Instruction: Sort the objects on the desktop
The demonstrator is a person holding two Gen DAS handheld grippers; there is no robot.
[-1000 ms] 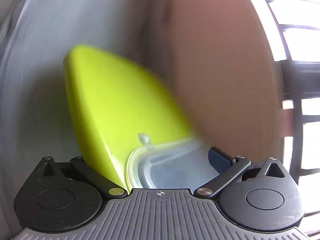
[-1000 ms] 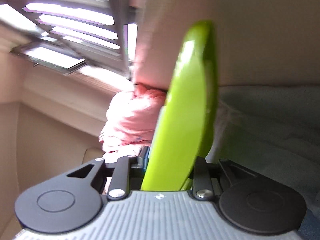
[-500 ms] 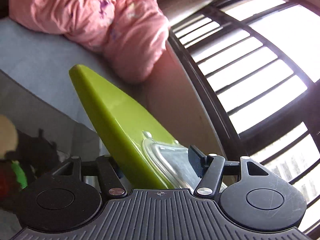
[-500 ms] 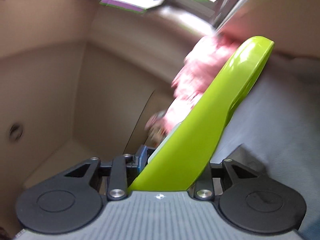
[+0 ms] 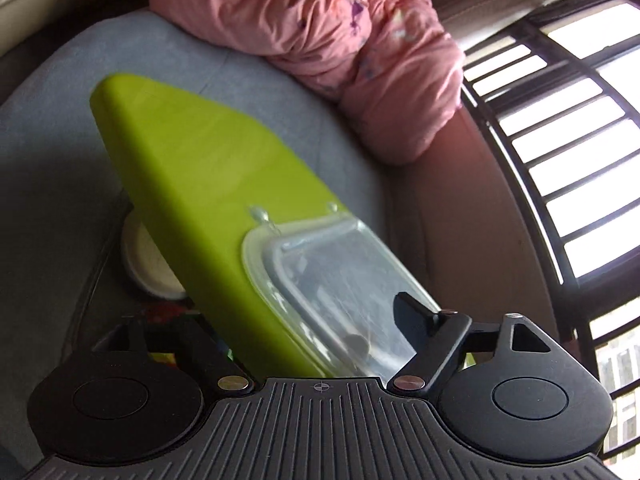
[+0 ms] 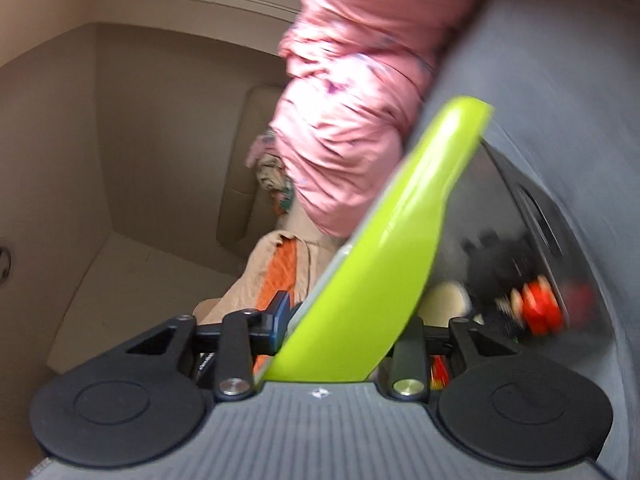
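The left gripper [image 5: 316, 344] and the right gripper [image 6: 340, 332] both carry one lime-green container [image 5: 192, 176], which has a clear plastic lid [image 5: 332, 276] on the face seen in the left wrist view.

Left gripper: the container lies tilted between the fingers [image 5: 412, 316]. The fingers are opening. The right-hand finger rests against the clear lid; the other finger is hidden behind the green body, so the grip there cannot be confirmed.

Right gripper: the fingers [image 6: 278, 322] are clenched on the container's narrow edge [image 6: 384, 248] and are easing apart slightly.

The container hangs tilted above a dark tray [image 6: 516, 216] on a grey surface [image 5: 280, 88]. The tray holds a round cream-coloured object [image 5: 148, 264], and red and black items [image 6: 540, 304] too blurred to identify. A bundled pink cloth [image 5: 340, 32] lies beyond the container.
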